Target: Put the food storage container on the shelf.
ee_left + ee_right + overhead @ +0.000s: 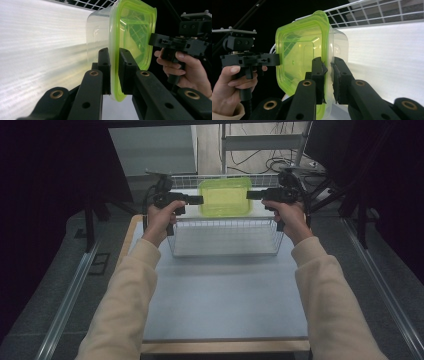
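Near edge of the table [225, 320] is bare; your forearms reach across it toward the far edge. Left gripper [114, 72] is clamped nearly closed on the green rim of the container [225, 196], with the rim pinched thin between both pads. Right gripper [328, 75] is likewise closed on the opposite rim, pads pressing either side of the lid edge. The container, clear body with green lid, hangs tipped on its side, lid facing you, above the far rim of the wire basket [225, 251], which sits at the table's far edge. Judgement: you are carrying it two-handed, either into the basket or out of it; which one I cannot tell. Keep both hands level and moving together, since any spread or twist could peel the lid off the body. Keep the lower edge clear of the basket wires, and don't ease either grip before it rests.
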`<state>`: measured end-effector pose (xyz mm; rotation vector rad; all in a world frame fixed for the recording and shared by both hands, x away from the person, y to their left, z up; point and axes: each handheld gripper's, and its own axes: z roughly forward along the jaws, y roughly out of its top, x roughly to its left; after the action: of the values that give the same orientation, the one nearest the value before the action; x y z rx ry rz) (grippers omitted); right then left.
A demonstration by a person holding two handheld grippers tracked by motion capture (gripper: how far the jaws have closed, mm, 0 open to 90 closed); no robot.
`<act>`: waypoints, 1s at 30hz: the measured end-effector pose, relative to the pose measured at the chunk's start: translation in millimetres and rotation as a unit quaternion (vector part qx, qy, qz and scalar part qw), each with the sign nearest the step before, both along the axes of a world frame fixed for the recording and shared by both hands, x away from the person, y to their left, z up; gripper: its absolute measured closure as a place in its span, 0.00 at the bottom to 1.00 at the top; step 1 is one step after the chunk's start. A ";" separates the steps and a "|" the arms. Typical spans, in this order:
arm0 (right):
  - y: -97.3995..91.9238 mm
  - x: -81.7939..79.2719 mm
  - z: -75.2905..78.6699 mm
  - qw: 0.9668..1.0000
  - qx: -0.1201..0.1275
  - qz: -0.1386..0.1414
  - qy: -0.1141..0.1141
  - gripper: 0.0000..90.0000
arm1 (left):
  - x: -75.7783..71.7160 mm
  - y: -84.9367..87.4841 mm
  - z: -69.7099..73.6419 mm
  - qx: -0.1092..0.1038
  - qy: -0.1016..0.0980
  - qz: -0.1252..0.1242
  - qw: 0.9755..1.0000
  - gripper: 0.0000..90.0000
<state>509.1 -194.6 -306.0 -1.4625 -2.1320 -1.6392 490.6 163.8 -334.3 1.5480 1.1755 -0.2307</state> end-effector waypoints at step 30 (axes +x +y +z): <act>0.4 8.5 -8.1 0.997 -0.041 -0.052 -0.040 0.49 | 5.2 -7.5 -3.7 0.020 -0.021 0.059 0.998 0.38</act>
<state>517.6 -194.1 -314.0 -1.5825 -2.2249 -1.6906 495.9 156.3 -338.0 1.5054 1.2399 -0.0964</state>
